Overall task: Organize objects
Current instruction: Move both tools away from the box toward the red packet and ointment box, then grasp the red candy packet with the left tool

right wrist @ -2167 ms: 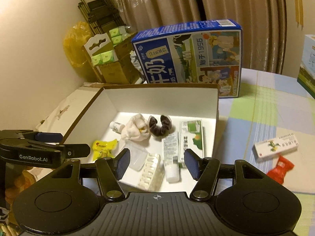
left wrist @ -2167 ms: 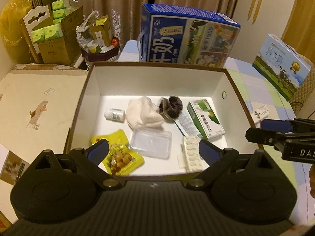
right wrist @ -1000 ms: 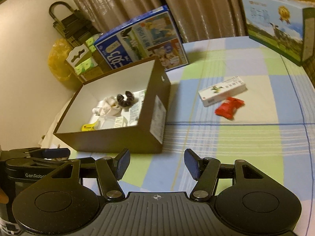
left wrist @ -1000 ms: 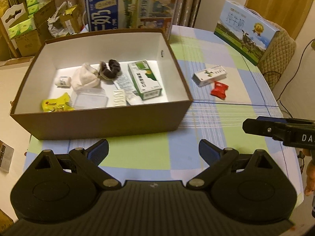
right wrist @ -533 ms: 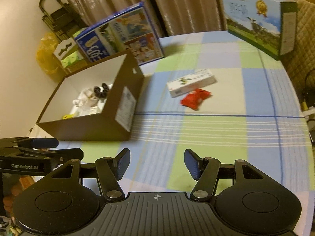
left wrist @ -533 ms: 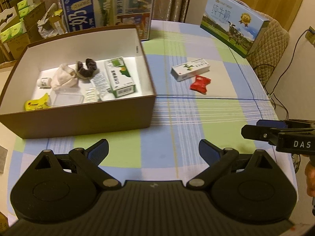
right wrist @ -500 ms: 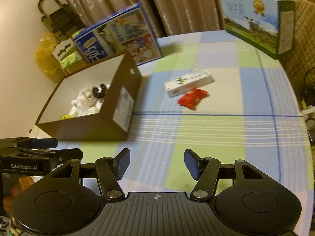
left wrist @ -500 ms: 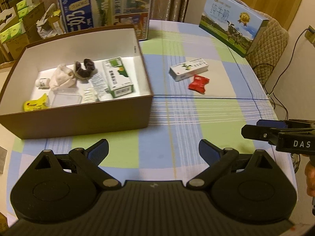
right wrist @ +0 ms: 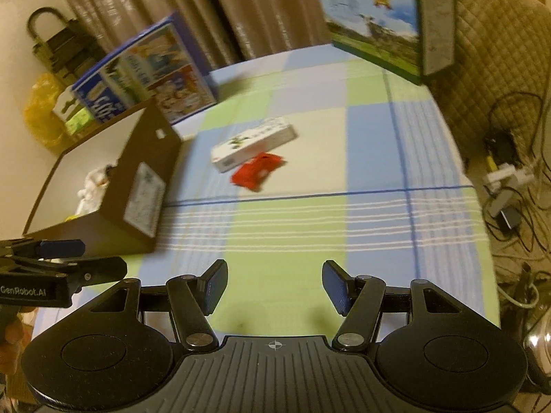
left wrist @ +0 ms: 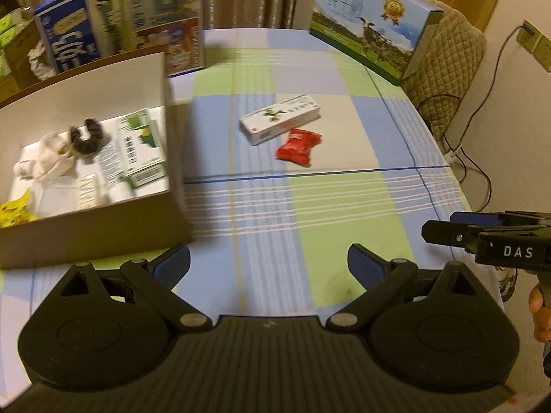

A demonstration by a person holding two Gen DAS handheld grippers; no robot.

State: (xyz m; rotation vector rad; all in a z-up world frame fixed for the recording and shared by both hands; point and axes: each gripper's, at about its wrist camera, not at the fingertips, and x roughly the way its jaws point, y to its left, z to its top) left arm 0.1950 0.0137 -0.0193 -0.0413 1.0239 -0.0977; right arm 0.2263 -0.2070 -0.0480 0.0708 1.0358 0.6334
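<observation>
Two hand-held grippers above a table covered with a checked cloth [left wrist: 344, 206] in blue, green and cream. The left gripper [left wrist: 268, 263] hangs over the near part of the cloth with its blue-padded jaws spread wide and nothing between them; the right gripper [right wrist: 274, 284] is likewise wide open and empty, and appears side-on at the right edge of the left wrist view. At left stands an open brown box [left wrist: 103, 227] with a white interior, holding a green-and-white carton [left wrist: 137, 148], a dark hair tie [left wrist: 86, 136], a pale crumpled cloth [left wrist: 51, 158], a small white bottle [left wrist: 22, 168], a blister strip [left wrist: 86, 191] and a yellow packet [left wrist: 13, 208]. On the cloth to the right of the box, well apart from both grippers, lie a long white carton [left wrist: 280, 122] and, touching its near side, a red packet [left wrist: 299, 146]. Two large printed cartons stand at the far edge: a blue one [left wrist: 120, 20] behind the box and a light-blue one [left wrist: 372, 24] at far right, beside a quilted chair back [left wrist: 447, 69].
</observation>
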